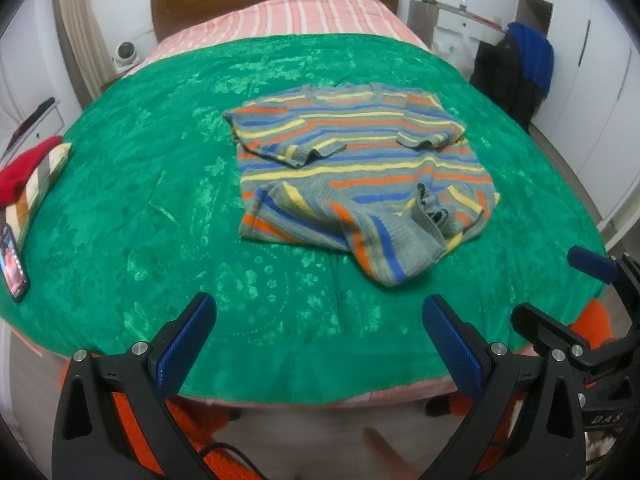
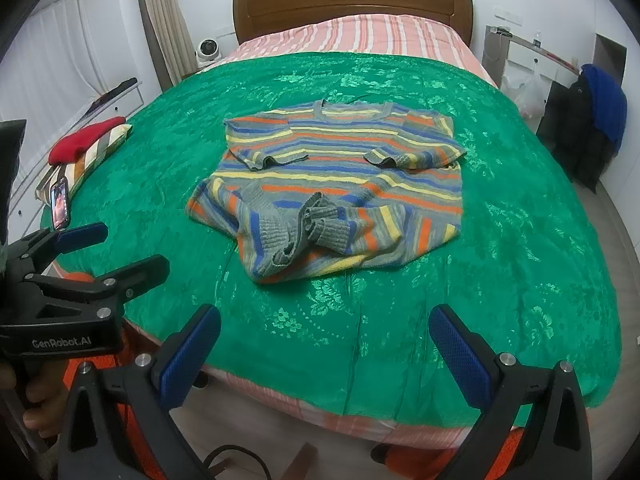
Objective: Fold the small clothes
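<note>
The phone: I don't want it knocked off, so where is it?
The phone stands at the green blanket's left edge in both views, beside the striped pillow.

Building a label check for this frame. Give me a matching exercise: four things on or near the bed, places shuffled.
Things:
1. striped sweater
2. phone
3. red hat
4. blue garment

Places:
A. draped over dark clothes right of the bed
B. middle of the green bedspread
C. upright at the bed's left edge, screen lit
D. on a striped cushion left of the bed

Pairs: 1-B, 2-C, 3-D, 4-A
</note>
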{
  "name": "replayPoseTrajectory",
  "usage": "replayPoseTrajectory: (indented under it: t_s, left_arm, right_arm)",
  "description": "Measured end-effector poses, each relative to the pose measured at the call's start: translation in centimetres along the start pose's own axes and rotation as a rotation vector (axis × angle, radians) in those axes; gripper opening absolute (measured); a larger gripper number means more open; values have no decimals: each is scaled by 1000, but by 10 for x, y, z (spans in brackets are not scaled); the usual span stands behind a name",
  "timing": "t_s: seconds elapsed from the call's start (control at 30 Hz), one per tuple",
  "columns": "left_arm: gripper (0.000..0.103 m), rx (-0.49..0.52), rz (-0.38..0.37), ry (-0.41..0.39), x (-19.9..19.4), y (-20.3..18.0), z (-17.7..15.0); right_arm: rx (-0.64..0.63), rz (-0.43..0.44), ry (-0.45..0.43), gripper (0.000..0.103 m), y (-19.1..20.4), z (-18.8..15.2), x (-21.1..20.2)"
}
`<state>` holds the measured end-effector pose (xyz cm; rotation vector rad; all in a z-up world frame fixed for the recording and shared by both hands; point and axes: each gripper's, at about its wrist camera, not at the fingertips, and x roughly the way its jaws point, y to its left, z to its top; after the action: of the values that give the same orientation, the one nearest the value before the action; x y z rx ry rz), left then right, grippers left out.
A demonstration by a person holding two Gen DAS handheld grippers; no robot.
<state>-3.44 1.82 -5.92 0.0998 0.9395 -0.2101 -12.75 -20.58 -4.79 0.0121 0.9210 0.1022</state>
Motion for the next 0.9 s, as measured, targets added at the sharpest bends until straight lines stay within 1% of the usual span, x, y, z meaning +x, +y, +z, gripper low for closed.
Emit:
replayPoseTrajectory:
  t_s: [0.3, 0.37, 0.43, 0.47, 0.53, 0.57, 0.63, 0.67, 0.7, 0.73, 0.77, 0.8, 0.83, 0.87, 0.9]
  left_arm:
    - [103, 10, -8, 1, 2, 7, 1]
    - [103, -19, -30, -14, 1, 24, 6]
    - [103, -85, -71, -22, 3, 57, 12]
    - [103, -99, -83, -20, 6, 68, 13]
    - [103, -105, -101, -5, 15, 87, 14]
    - [103, -98, -109, 5, 22, 93, 14]
    - [102, -65, -140, 22, 39, 93, 17]
    - [102, -49, -155, 24, 46, 90, 19]
    - [101, -22, -166, 24, 55, 86, 23]
    - [100, 14, -175, 26, 64, 81, 26]
    - [97, 68, -180, 29, 75, 73, 30]
    - [87, 120, -171, 31, 83, 65, 33]
    - [82, 193, -152, 39, 95, 55, 36]
    - [78, 242, -144, 43, 102, 47, 38]
    - [79, 283, -132, 44, 109, 42, 40]
  right_arm:
    - [-7, 1, 4, 103, 1, -1, 1]
    - [-8, 8, 0, 103, -1, 0, 2]
    - [0, 15, -16, 103, -11, 1, 0]
    - [10, 11, -30, 103, -20, 1, -2]
    - [39, -12, -44, 103, -40, 0, 0]
    - [61, -26, -36, 103, -52, 0, 4]
    - [99, -22, -11, 103, -71, 1, 18]
    - [117, 2, 9, 103, -78, 2, 27]
    - [138, 39, 28, 102, -84, 5, 35]
    - [161, 98, 40, 102, -88, 11, 46]
    - [164, 138, 53, 98, -88, 16, 53]
    - [150, 167, 72, 94, -86, 23, 61]
    - [109, 173, 102, 88, -81, 31, 72]
    - [47, 156, 132, 83, -73, 39, 83]
    - [-2, 139, 143, 83, -69, 42, 91]
